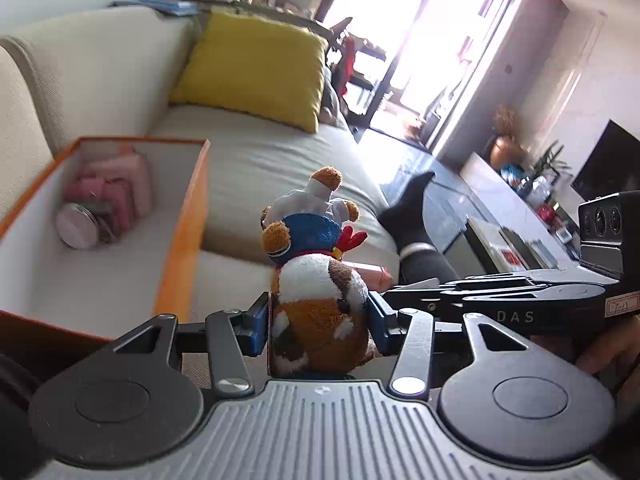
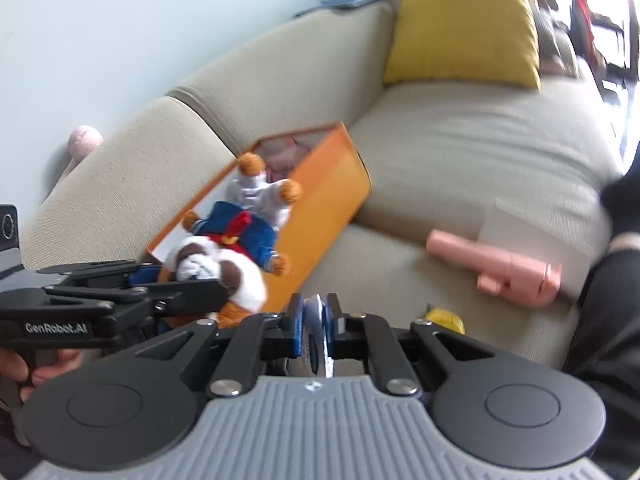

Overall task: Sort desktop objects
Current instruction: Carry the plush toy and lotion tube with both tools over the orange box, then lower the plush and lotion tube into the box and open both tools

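My left gripper (image 1: 320, 316) is shut on a plush toy (image 1: 320, 280), brown and white with a blue jacket, held in the air just right of the orange box (image 1: 184, 240). The toy also shows in the right wrist view (image 2: 232, 240), in front of the orange box (image 2: 320, 208). My right gripper (image 2: 314, 320) is shut on a thin flat white-and-blue object (image 2: 316, 340), seen edge-on, held above the sofa seat. The box holds pink items (image 1: 116, 192) and a round tin (image 1: 78, 222).
A pink tool-shaped object (image 2: 496, 268) and a small yellow item (image 2: 444, 316) lie on the beige sofa (image 2: 460, 160). A yellow cushion (image 2: 464, 28) leans at the back. A person's leg in a black sock (image 1: 412, 216) rests at the right.
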A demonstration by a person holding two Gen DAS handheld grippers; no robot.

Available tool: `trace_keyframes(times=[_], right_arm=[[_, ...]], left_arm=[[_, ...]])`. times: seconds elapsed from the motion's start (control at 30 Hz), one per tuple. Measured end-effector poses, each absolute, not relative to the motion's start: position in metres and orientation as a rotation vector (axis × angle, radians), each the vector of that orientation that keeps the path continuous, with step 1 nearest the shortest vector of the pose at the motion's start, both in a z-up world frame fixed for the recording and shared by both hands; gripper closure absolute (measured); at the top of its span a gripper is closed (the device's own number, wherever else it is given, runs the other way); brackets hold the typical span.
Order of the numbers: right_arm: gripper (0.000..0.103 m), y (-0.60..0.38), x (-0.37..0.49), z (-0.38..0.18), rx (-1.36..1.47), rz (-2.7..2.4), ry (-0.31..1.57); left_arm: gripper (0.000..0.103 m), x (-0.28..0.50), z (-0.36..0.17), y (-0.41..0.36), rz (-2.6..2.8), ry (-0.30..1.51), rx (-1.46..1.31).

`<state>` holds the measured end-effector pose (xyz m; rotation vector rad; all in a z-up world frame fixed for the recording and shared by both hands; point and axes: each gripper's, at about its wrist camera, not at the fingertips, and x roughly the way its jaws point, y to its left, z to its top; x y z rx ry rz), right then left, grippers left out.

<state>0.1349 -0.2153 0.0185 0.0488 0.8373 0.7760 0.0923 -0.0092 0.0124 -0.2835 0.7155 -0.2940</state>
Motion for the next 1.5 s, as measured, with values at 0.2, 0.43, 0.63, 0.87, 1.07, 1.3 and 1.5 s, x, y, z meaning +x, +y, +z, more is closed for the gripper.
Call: trace_keyframes(times=[0.2, 0.43, 0.63, 0.87, 1.07, 1.3, 1.5], right_arm=[[0.092, -0.187, 0.146, 0.063, -0.058, 0.837, 0.739], [0.092, -0.135, 0.172, 0.097, -0.142, 0.949, 0.676], [0.092, -0.072, 0.196, 0.099, -0.254, 1.056, 0.697], [0.092, 0.003, 0.216, 0.076, -0.419, 1.152, 0.754], [0.092, 0.042, 0.242, 0.048, -0.517, 1.182, 0.816], [0.092, 0.075, 0.256, 0.021, -0.621, 1.253, 0.867], [0.092, 0.1, 0.264, 0.001, -0.709, 1.302, 0.897]], left_arm=[[0.047, 0.095, 0.031, 0.03, -0.158, 0.66, -0.3], [0.047, 0.106, 0.027, 0.09, 0.041, 0.646, -0.429], [0.047, 0.121, 0.007, 0.129, 0.176, 0.686, -0.515], [0.047, 0.141, -0.018, 0.15, 0.252, 0.747, -0.568], [0.047, 0.154, -0.04, 0.159, 0.278, 0.794, -0.613], [0.047, 0.163, -0.053, 0.163, 0.337, 0.809, -0.665], [0.047, 0.167, -0.061, 0.168, 0.384, 0.816, -0.683]])
